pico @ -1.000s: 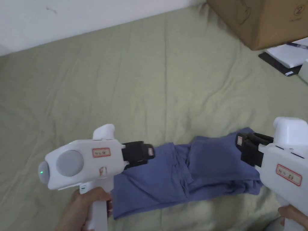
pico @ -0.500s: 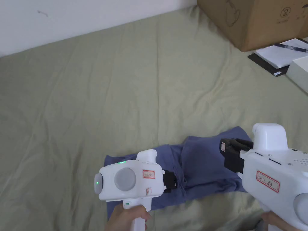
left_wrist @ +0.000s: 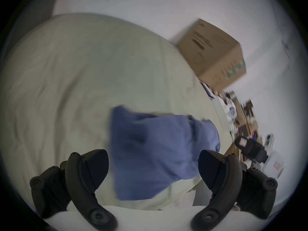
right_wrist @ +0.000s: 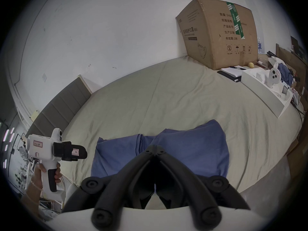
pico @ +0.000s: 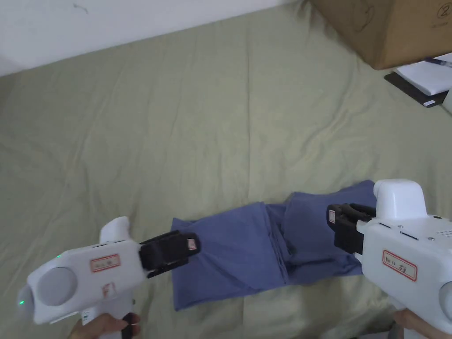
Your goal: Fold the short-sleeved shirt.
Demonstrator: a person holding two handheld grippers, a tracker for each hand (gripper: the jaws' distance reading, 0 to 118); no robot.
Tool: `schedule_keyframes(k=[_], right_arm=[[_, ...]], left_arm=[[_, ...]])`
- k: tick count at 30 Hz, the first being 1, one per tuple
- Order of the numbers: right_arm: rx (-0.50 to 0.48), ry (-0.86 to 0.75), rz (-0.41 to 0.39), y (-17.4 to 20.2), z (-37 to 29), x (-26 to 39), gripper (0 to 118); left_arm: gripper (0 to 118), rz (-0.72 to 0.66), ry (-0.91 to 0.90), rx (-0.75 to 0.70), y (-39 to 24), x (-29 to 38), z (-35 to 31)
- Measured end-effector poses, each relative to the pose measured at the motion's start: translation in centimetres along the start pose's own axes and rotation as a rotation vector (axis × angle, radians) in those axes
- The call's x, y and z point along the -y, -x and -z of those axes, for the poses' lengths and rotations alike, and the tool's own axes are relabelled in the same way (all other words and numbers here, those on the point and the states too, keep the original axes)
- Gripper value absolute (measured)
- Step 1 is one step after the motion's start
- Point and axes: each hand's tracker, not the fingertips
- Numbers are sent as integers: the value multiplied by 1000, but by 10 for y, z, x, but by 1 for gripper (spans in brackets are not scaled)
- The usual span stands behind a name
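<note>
1 blue shirt (pico: 260, 254) is laid folded near the bed's (pico: 176, 132) front edge. 2 grippers are seen: left gripper (left_wrist: 153, 169) spread wide, right gripper (right_wrist: 154, 148) closed on nothing. 1 cardboard box (right_wrist: 218, 33) sits at the far corner.

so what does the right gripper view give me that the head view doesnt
Right gripper view adds: the right gripper seen from behind, its jaws closed tip to tip with the blue shirt beyond them; a grey padded headboard; a white open box at the bed's far side.
Head view adds: the right gripper's white housing from above, and part of the hand holding it at the lower edge.
Both share: the shirt lying on the green sheet, the left gripper at the shirt's left end, and the cardboard box.
</note>
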Motion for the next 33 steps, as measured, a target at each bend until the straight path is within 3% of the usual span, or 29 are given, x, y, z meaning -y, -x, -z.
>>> schedule_keyframes(k=[5,13,19,22,26,29,33], right_arm=[[-10,35,-9,10,11,2,0],[-29,63,-41,21,19,-2,0],[-38,68,-19,25,22,-2,0],[-35,79,-26,27,24,-2,0],[-39,80,-30,28,23,-3,0],[-32,80,-35,27,23,-4,0],[-26,80,-30,25,23,-6,0]], left_arm=[[110,-217,100,163,54,9,16],[110,-225,113,299,58,4,44],[107,-200,147,389,55,-5,54],[86,-221,160,373,56,-6,71],[31,-211,167,301,53,-2,69],[16,-213,153,346,59,3,59],[13,-165,154,324,57,-5,45]])
